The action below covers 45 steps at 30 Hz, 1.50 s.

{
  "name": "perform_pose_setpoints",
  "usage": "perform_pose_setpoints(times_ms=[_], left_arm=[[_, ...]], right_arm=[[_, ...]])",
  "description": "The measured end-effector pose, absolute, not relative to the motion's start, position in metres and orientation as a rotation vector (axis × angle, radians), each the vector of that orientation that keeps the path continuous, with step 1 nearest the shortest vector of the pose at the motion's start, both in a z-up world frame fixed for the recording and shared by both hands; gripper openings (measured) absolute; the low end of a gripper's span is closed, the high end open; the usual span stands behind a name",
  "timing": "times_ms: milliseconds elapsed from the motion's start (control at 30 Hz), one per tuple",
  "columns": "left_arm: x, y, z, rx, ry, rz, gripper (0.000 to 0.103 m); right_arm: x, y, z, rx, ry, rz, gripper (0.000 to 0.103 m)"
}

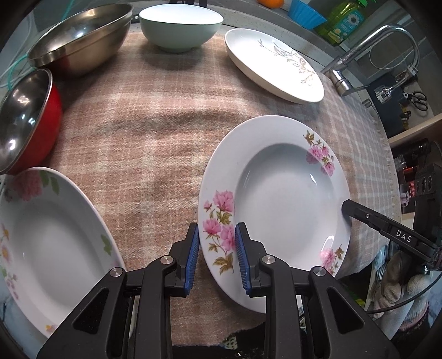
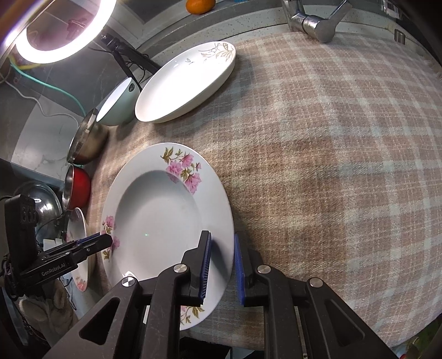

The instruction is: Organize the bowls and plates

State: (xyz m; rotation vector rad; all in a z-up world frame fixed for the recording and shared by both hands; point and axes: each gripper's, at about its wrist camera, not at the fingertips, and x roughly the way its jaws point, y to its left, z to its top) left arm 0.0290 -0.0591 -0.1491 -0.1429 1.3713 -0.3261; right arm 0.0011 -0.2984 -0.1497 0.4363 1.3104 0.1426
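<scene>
Surface [image 2: 331,138] covered by a pink-beige plaid cloth.

Count, plates: three. One deep plate with pink flowers [image 1: 276,190] near the front edge of the cloth; one plate with gold leaf print [image 1: 272,65] farther back by the faucet [image 1: 370,52]; one pink-and-green floral plate [image 1: 47,243] at front left, partly off the cloth.

Count, bowls: four. Two steel bowls nested [image 1: 83,40], one red bowl [image 1: 27,121] with steel interior, one pale green bowl [image 1: 181,23].

Left gripper [image 1: 216,256]: fingers parted, straddling the left rim of the deep plate, pads not seen pressing it. Right gripper [image 2: 222,269]: fingers parted, straddling the plate's right rim, likewise not clenched. Plate appears to rest on the cloth.
</scene>
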Motion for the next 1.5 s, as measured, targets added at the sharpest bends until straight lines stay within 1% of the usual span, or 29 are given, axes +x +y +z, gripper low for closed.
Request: perform_pose_setpoints(times_ms=[233,333,500,767,933,967,1100,1233,1500], left_arm=[[0.028,-0.056,-0.145,-0.145,1.351,-0.317,0.024],[0.027,-0.052,-0.140,-0.146,1.332,-0.306,0.024],[0.023,-0.041,-0.131,-0.166,1.308,-0.291,0.024],[0.011,-0.014,-0.112,-0.204,1.257,-0.251,0.024],[0.002,0.013,-0.102,-0.246,1.225,-0.196,0.024],[0.000,0.021,-0.100,-0.257,1.219,-0.180,0.024],[-0.012,0.050,-0.097,-0.306,1.196,-0.116,0.024],[-0.027,0.079,-0.099,-0.348,1.184,-0.044,0.024],[-0.051,0.132,-0.107,-0.398,1.169,0.098,0.025]], right_arm=[[-0.002,-0.296,-0.148,0.397,1.302,0.135,0.015],[-0.004,-0.299,-0.145,0.373,1.292,0.098,0.021],[-0.010,-0.304,-0.136,0.334,1.263,0.058,0.021],[-0.020,-0.286,-0.106,0.251,1.157,0.087,0.021],[-0.018,-0.258,-0.093,0.260,1.098,0.192,0.023],[-0.017,-0.251,-0.092,0.257,1.092,0.211,0.025],[-0.010,-0.225,-0.093,0.299,1.112,0.310,0.026],[-0.005,-0.189,-0.093,0.223,1.116,0.374,0.026],[0.010,-0.124,-0.107,0.132,1.212,0.460,0.026]])
